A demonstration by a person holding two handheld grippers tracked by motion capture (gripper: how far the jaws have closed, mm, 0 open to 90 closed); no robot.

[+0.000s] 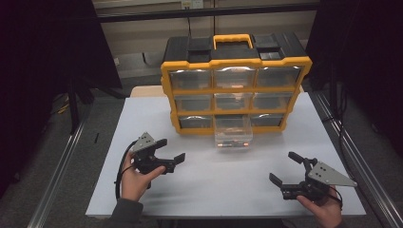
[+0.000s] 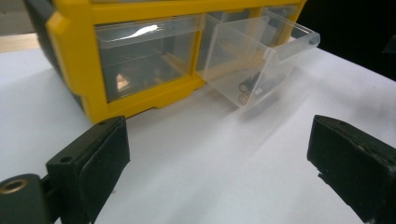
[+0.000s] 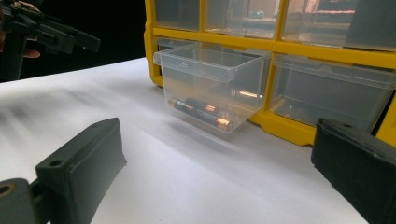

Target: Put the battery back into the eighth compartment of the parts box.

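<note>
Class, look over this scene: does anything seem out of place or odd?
One thing: the bottom middle drawer of the yellow organizer is pulled out, batteries inside, while the other drawers sit flush. Nothing looks spilled or damaged.

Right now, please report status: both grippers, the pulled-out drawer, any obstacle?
Left gripper open, right gripper open, both empty. Bottom-middle drawer pulled out, batteries inside. Nothing between.

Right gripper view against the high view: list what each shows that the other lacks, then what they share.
Right gripper view alone: the batteries read as black cells with copper ends, lying in the drawer. High view alone: the organizer's handle, all nine drawers, both hands, the right gripper. Shared: the yellow organizer, its pulled-out bottom middle drawer, the left gripper, the white table.
</note>
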